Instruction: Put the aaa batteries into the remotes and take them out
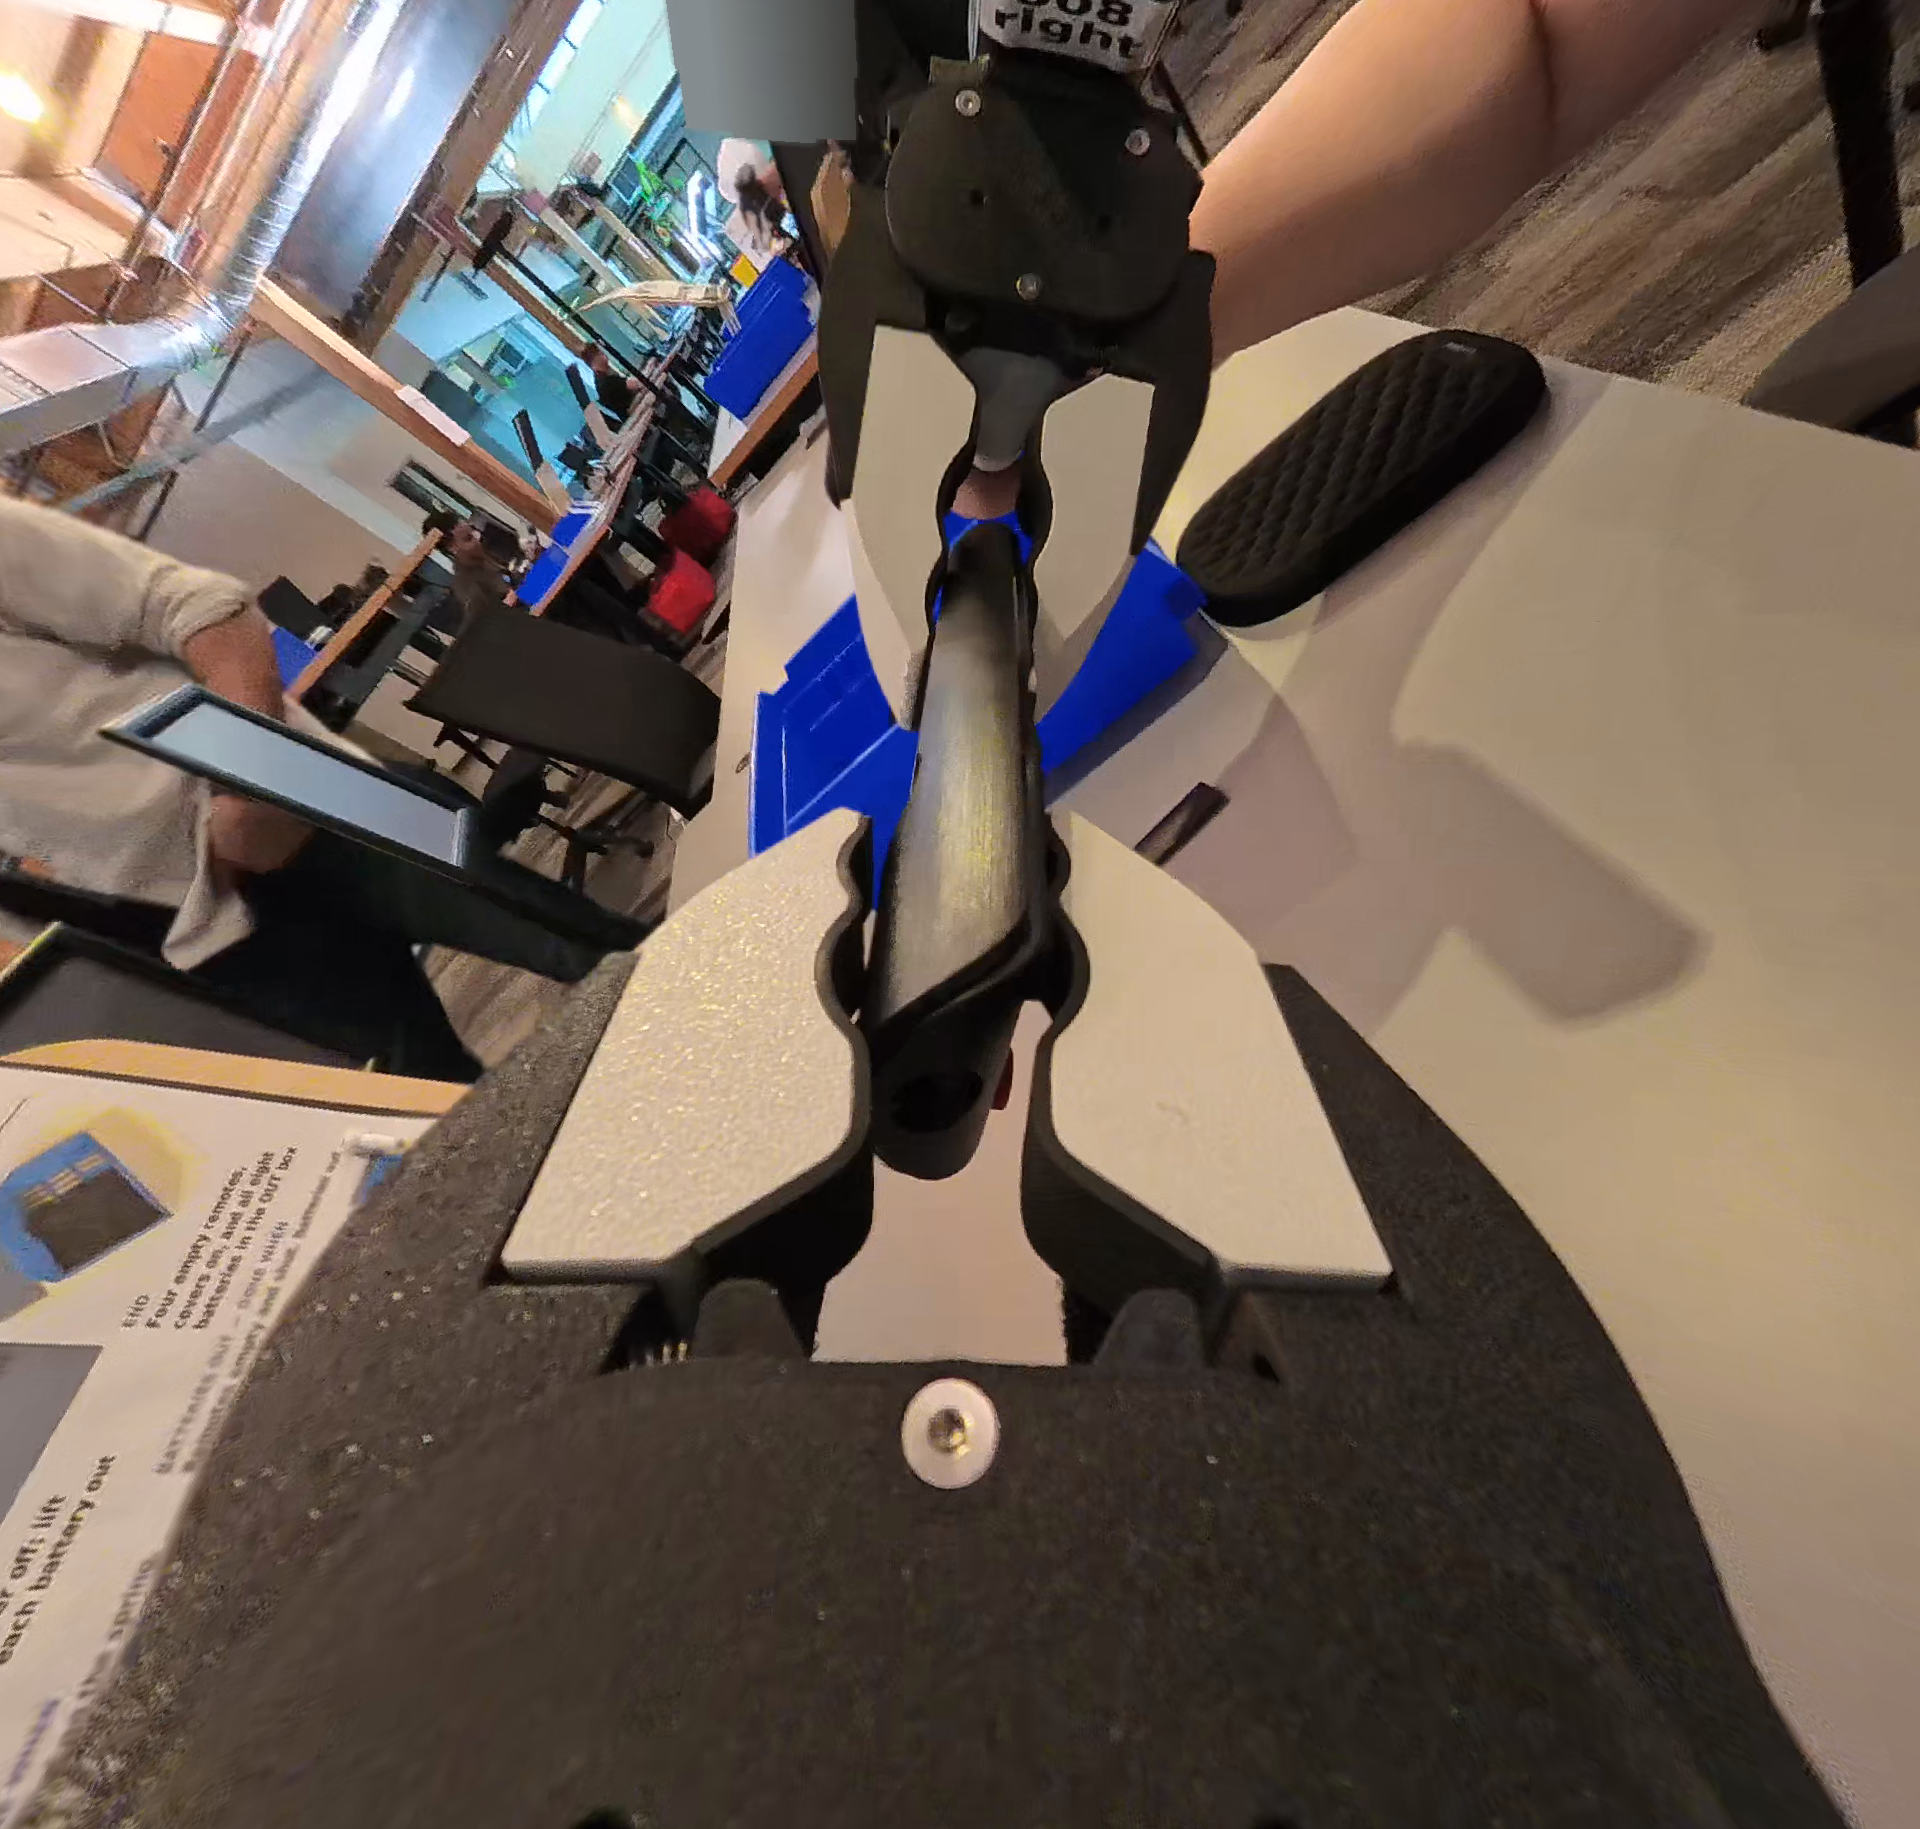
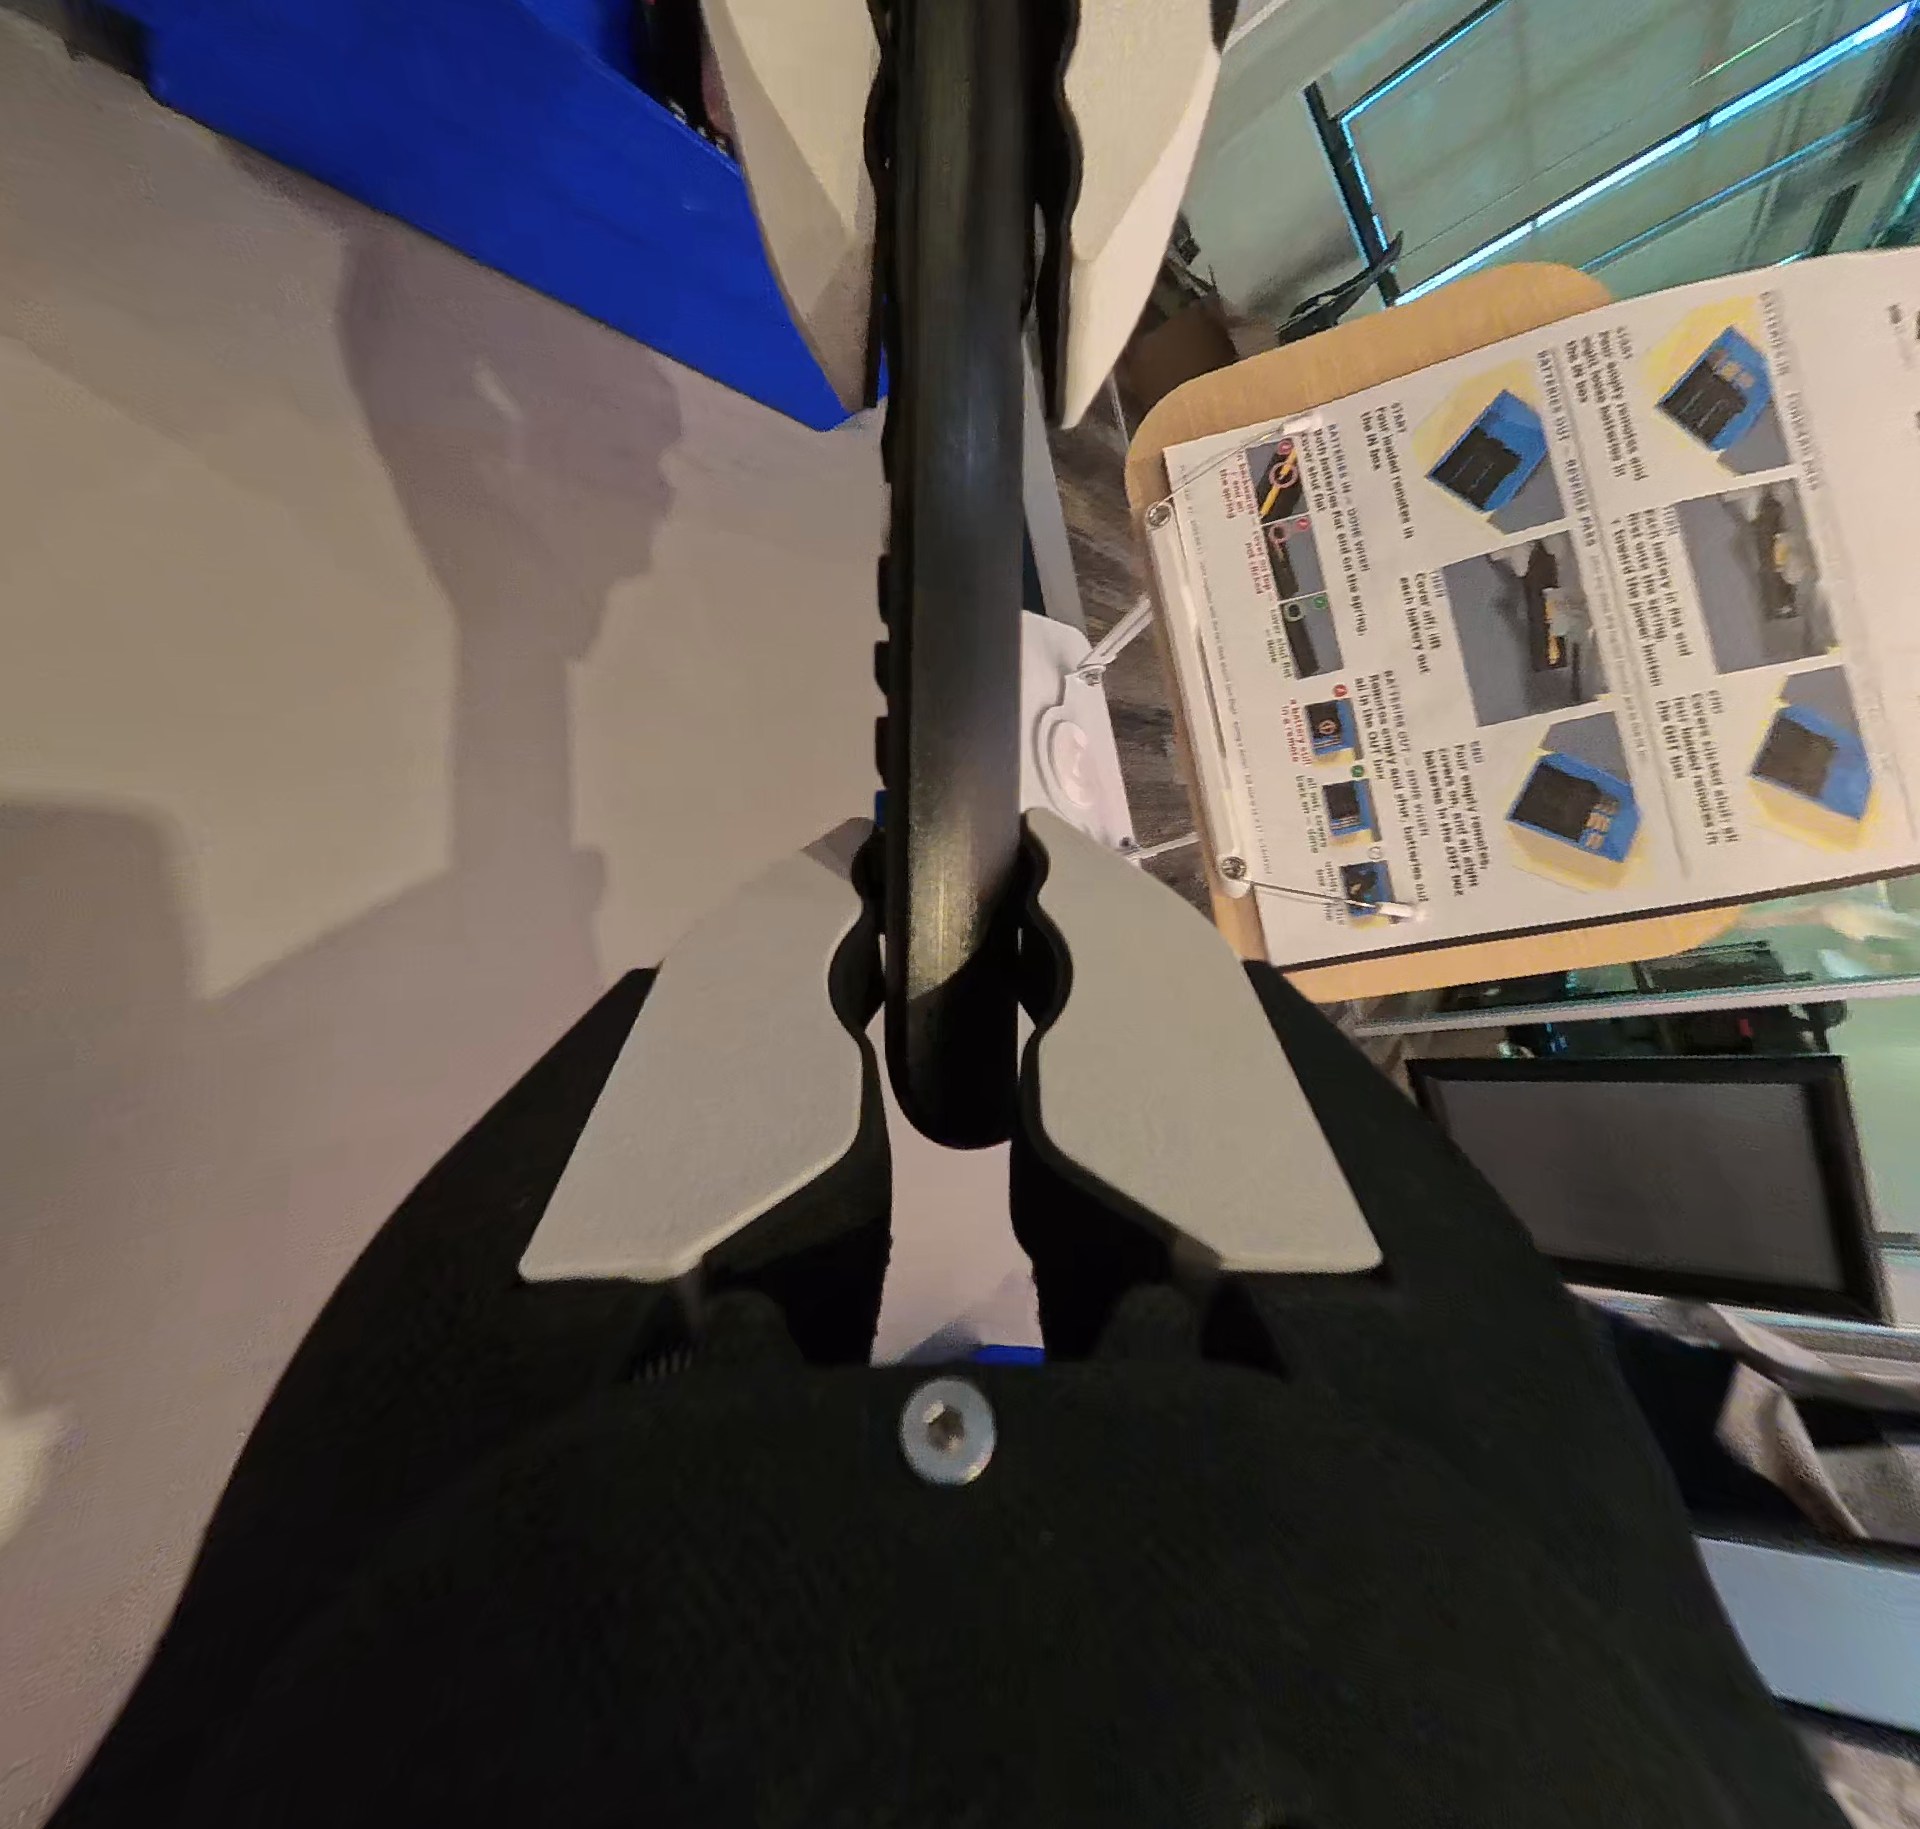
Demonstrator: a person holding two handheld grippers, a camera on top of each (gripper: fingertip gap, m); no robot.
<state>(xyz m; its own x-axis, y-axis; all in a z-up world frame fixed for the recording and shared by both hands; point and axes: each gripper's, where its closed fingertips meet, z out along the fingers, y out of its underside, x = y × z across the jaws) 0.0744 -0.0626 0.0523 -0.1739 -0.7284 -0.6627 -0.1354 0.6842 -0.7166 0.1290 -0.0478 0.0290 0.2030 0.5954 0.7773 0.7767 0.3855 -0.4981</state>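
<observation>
so both grippers are clamped on the same black remote [image 1: 966, 792], one at each end, and it hangs in the air above the white table [image 1: 1662, 844]. the left gripper [image 1: 951, 958] has its grey fingers [image 1: 727, 1052] pinched narrow on the near end of the remote, wavy inner edges pressed right against its sides. in the right wrist view the right gripper [image 2: 951, 958] does the same thing, fingers [image 2: 727, 1073] squeezed in tight on its own end, with a row of buttons showing along the remote's left edge. the remote runs straight between the two, edge-on to both cameras.

under and behind it sits a blue bin [image 1: 831, 730] on the table. a black textured case [image 1: 1361, 475] lies on the table far right in the left wrist view. a printed instruction sheet [image 2: 1507, 616] on a wooden board stands to the right in the right wrist view, with a dark screen [image 2: 1642, 1177] nearer than it.
</observation>
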